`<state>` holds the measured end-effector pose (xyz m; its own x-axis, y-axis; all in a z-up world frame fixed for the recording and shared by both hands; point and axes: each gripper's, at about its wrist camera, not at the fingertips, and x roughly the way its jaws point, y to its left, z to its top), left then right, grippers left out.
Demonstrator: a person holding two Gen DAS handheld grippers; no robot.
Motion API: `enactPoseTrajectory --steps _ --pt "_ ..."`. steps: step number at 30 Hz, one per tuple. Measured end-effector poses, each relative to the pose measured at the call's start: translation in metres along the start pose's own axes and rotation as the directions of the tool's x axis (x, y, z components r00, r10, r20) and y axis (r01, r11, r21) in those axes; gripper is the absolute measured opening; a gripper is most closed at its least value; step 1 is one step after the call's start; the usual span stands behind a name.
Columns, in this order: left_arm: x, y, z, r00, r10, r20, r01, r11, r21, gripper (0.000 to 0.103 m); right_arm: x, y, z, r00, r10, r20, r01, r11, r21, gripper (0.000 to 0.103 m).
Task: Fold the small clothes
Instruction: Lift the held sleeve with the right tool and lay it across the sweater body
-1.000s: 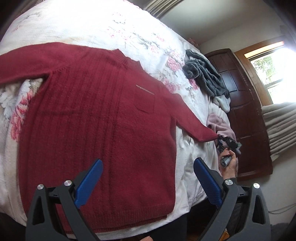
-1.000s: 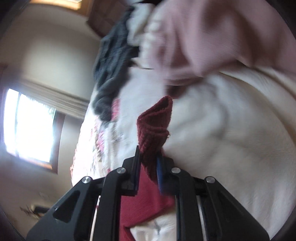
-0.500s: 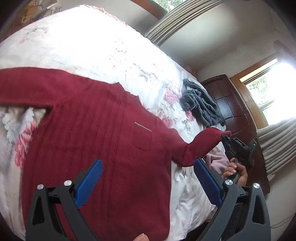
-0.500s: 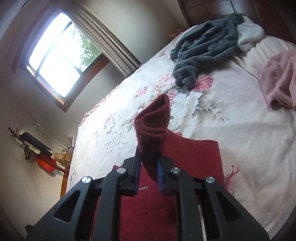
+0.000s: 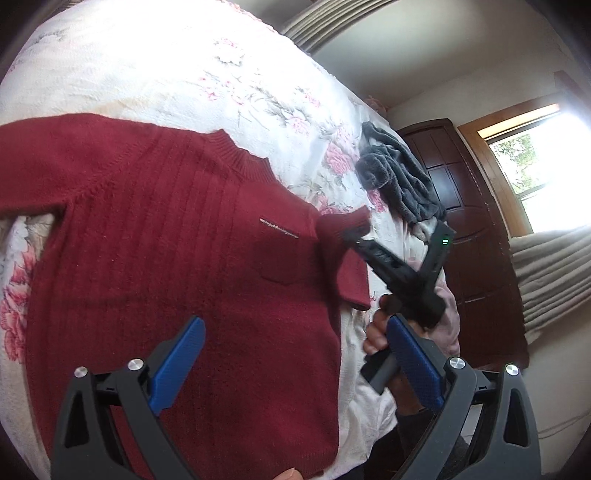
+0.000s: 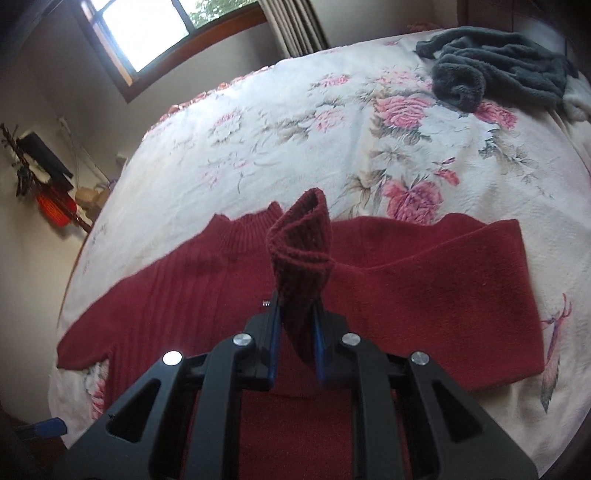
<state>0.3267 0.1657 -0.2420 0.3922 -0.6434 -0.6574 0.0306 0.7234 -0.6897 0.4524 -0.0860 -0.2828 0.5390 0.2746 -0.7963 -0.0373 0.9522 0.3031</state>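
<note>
Right wrist view: right gripper clenched on ribbed cuff of red knit sweater, flat on floral quilted bedspread. Left gripper released above hem. Fuzzy grey garment well apart. No legible writing.

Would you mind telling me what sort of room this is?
Most likely a bedroom: a bed with a floral bedspread, a dark wooden wardrobe, and a curtained window.

My dark red knitted sweater lay flat on the floral white bedspread, the fuzzy grey garment heaped well beyond it to my right.
</note>
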Motion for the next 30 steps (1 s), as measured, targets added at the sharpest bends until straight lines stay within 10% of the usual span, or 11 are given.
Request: enactPoseTrajectory --steps 5,9,15,25,26,29,30 --pt "0.026 0.015 0.011 0.999 -0.032 -0.023 0.030 0.997 -0.066 0.099 0.044 0.023 -0.026 0.996 0.004 -0.091 -0.012 0.996 -0.084 0.040" --pt "0.062 0.027 0.028 0.993 -0.103 -0.054 0.093 0.983 -0.161 0.099 0.014 0.002 -0.042 0.996 0.087 -0.008 -0.087 0.996 -0.034 0.060" --pt "0.149 0.040 0.049 0.970 -0.205 -0.128 0.160 0.942 -0.295 0.099 -0.033 -0.073 -0.084 0.970 0.152 0.188 -0.188 0.963 0.193 0.063" --pt "0.245 0.039 0.068 0.966 -0.075 -0.247 0.002 0.959 -0.282 0.097 -0.031 -0.092 -0.109 0.943 0.207 0.262 -0.267 0.938 0.221 0.060" --pt "0.245 0.034 0.072 0.968 -0.053 -0.244 -0.010 0.968 -0.251 0.092 -0.032 -0.092 -0.108 0.939 0.210 0.271 -0.273 0.936 0.222 0.060" --pt "0.251 0.025 0.081 0.957 0.042 -0.289 -0.096 0.980 -0.175 0.025 -0.029 -0.088 -0.108 0.935 0.223 0.276 -0.290 0.930 0.228 0.060" --pt "0.254 0.024 0.083 0.952 0.039 -0.304 -0.096 0.980 -0.175 0.021 -0.029 -0.085 -0.107 0.931 0.238 0.275 -0.302 0.928 0.219 0.060"
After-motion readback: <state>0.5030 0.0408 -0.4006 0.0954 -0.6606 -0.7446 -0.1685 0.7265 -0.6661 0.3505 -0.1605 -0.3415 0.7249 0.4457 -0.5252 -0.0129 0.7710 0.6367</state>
